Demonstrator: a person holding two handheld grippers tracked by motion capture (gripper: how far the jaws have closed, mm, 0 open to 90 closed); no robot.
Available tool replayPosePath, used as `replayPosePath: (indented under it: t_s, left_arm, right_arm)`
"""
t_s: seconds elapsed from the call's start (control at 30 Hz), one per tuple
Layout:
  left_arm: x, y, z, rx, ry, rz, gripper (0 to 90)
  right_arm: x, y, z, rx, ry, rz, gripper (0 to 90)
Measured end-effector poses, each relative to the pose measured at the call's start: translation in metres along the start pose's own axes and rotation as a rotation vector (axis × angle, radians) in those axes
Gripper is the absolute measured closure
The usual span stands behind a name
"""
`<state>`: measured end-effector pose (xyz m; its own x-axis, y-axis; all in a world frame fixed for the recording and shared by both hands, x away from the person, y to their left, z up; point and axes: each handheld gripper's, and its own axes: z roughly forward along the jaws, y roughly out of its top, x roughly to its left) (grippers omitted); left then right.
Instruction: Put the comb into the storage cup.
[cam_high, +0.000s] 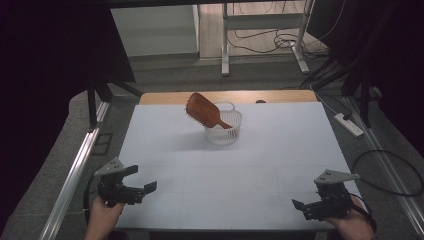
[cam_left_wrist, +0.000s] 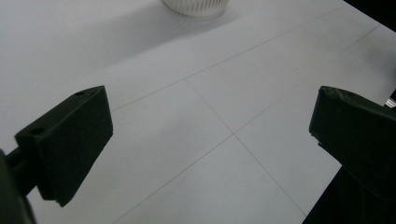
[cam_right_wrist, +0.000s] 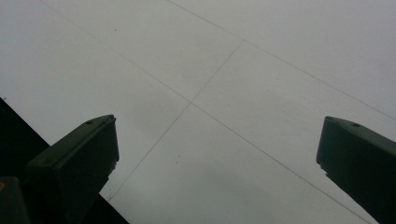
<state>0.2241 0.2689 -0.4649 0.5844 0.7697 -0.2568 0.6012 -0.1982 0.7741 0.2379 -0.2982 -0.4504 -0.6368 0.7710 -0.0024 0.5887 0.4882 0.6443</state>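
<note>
A brown wooden hairbrush (cam_high: 205, 112) leans handle-down in a small white basket (cam_high: 223, 132) at the far middle of the white table (cam_high: 260, 160); its head sticks out up and to the left. The basket's base (cam_left_wrist: 196, 6) peeks in at the top of the left gripper view. My left gripper (cam_high: 142, 179) rests at the table's near left corner, open and empty; in its own view the left gripper (cam_left_wrist: 212, 119) has bare table between its jaws. My right gripper (cam_high: 301, 204) sits at the near right corner, also open and empty; the right gripper (cam_right_wrist: 217, 144) frames bare table.
A strip of wooden tabletop (cam_high: 165, 97) shows beyond the white sheet. A metal rail (cam_high: 75, 170) runs along the left side. A power strip (cam_high: 349, 124) and cables (cam_high: 395, 170) lie on the floor to the right. A desk frame (cam_high: 260, 30) stands behind.
</note>
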Motion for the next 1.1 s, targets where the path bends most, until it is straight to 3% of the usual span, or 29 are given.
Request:
replayPosePath:
  t_s: [1.1]
  left_arm:
    - [-0.005, -0.027, -0.018, 0.028, 0.05, -0.011, 0.3]
  right_arm:
    - [0.0, 0.0, 0.0, 0.002, -0.004, -0.003, 0.0]
